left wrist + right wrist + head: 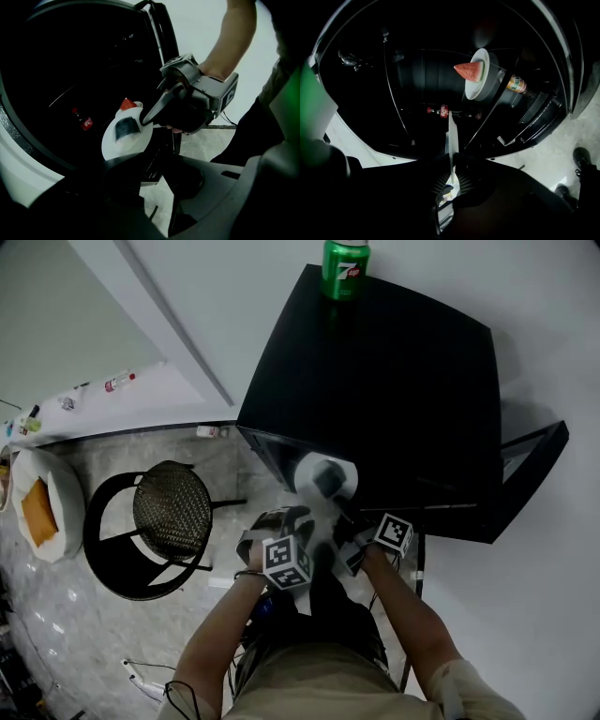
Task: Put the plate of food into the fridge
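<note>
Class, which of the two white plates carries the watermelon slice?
The plate inside the fridge; the held plate in the right gripper carries dark food instead.

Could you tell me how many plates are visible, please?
2: a plate in the right gripper, a watermelon plate inside the fridge; darkness may hide more.
</note>
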